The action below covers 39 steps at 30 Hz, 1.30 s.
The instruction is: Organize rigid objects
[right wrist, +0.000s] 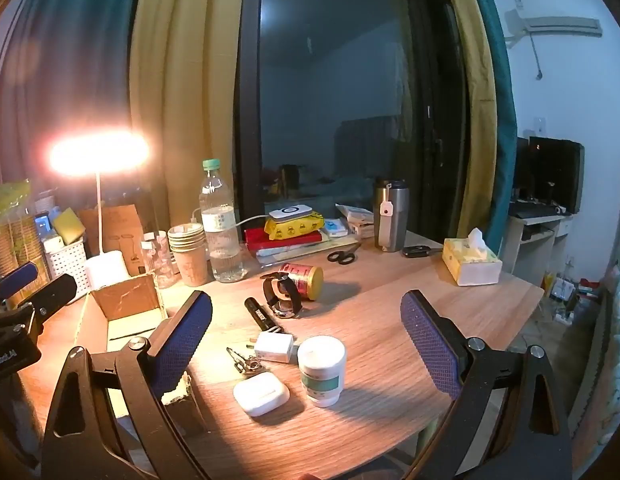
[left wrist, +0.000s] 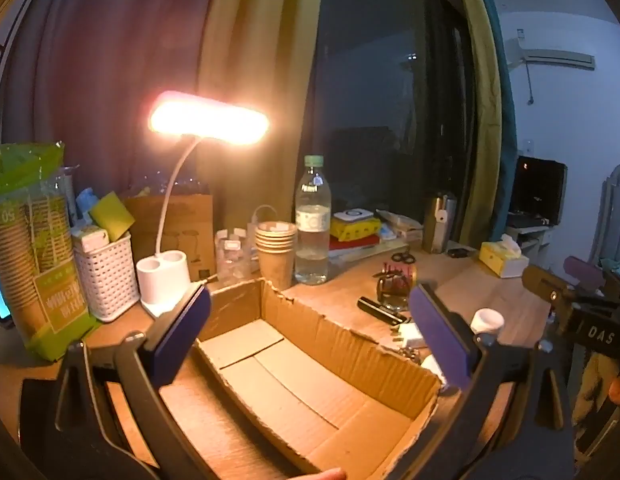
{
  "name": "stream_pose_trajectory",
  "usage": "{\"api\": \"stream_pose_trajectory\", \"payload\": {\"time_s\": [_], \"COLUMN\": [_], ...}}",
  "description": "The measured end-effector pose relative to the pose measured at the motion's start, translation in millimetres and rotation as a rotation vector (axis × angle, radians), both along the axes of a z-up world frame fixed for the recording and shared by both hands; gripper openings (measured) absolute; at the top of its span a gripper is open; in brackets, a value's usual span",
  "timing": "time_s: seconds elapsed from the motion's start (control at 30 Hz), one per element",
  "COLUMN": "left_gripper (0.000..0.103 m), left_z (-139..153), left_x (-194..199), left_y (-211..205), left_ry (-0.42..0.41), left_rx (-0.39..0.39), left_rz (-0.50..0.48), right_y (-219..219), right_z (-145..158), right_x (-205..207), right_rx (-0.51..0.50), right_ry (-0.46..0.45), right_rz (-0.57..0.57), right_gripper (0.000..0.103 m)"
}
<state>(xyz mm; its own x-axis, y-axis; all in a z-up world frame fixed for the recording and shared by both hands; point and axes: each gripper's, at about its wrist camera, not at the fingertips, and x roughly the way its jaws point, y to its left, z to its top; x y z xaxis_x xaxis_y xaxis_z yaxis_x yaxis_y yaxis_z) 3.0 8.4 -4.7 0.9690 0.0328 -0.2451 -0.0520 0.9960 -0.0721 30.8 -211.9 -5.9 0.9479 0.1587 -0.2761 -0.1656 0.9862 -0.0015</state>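
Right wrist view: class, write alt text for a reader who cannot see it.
An open right gripper hovers above a wooden desk holding a white pill bottle, earbud case, charger plug and keys. A cardboard box sits left, under a lit lamp.

Dark window behind yellow curtains, glowing desk lamp, wooden desk.

Dim room, glaring warm desk lamp, long shadows, fisheye-warped edges
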Motion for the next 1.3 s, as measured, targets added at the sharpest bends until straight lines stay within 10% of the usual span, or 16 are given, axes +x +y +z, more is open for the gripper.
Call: {"api": "stream_pose_trajectory", "payload": {"time_s": [1.3], "left_gripper": [0.1], "left_z": [1.3], "left_x": [0.7], "left_y": [2.0], "left_ry": [0.007], "left_rx": [-0.013], "left_rz": [-0.001], "right_y": [-1.5], "right_z": [0.1], "right_x": [0.2], "right_rx": [0.0], "right_ry": [0.005], "right_rz": [-0.001], "right_gripper": [0.097]}}
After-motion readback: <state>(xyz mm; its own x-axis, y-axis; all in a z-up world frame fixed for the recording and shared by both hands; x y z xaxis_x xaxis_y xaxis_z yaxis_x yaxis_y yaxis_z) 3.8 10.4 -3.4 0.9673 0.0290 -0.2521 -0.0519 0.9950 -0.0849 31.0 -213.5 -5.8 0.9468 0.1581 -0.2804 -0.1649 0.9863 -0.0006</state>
